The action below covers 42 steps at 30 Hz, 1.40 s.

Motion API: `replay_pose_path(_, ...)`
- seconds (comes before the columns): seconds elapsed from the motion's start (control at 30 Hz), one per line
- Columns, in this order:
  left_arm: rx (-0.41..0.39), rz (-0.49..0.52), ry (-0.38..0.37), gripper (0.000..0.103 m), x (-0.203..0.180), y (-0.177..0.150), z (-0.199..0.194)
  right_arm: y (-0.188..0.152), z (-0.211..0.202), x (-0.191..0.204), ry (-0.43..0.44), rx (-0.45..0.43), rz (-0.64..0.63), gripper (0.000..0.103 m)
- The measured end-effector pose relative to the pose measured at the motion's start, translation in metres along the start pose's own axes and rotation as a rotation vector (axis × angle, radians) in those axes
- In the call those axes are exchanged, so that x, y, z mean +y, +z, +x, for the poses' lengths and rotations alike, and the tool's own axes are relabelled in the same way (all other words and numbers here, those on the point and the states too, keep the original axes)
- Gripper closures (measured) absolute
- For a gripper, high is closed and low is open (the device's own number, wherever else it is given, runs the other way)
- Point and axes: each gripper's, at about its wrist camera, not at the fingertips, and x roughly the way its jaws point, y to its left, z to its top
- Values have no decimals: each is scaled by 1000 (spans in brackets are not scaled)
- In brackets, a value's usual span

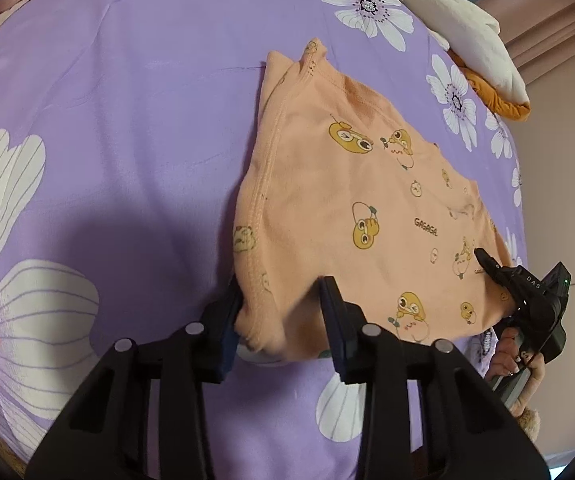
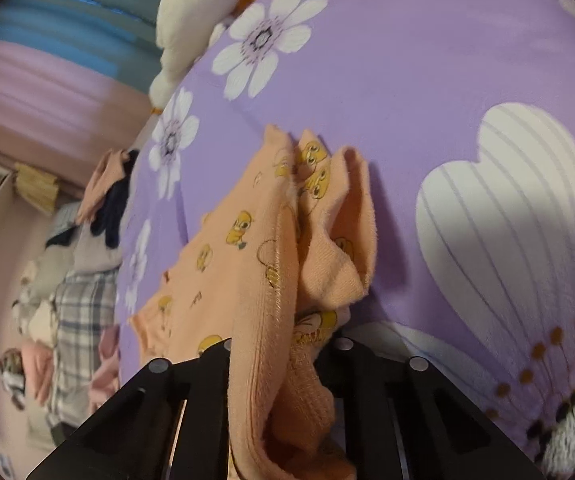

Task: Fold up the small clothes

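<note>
Left gripper [image 1: 281,316]: two black fingers with dark blue pads, jaws part open around the shirt's hemmed corner; I cannot tell whether the pads press it.
Right gripper [image 2: 283,344]: jaws clenched on a bunched fold of the shirt, which spills back between the fingers.
Shirt [image 1: 367,208]: one, soft peach knit with stitched hems and yellow cartoon prints, spread flat beyond the left jaws.
Bedsheet [image 1: 127,120]: one, smooth purple cotton with big white flowers, under everything.
Far pile [image 1: 467,40]: cream plush and orange cloth.
</note>
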Motion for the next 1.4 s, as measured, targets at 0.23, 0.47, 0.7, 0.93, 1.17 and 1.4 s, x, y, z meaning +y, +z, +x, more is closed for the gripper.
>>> replay_pose_path(0.23,7,-4,-40,67,0,-2,-15,10,-41,20,10,-78,-26,92)
replay_pose_path(0.47,-28,34,-62,66,-9,-6,-39,26,-84,10,-113,-159,-52,92)
replay_pose_path(0.7,-63,82,-36,60,-12,-11,-50,27,-97,38,-312,-206,-225,92)
replay_pose_path(0.93,-69,66,-18,57,1,-16,-56,8,-62,104,-388,-171,-486,92)
replay_pose_path(1.17,-79,47,-9,52,14,-19,-64,-49,7,157,-361,18,-739,92)
replay_pose_path(1.4,-55,54,0,50,17,-22,-60,-98,65,150,-431,149,-860,92)
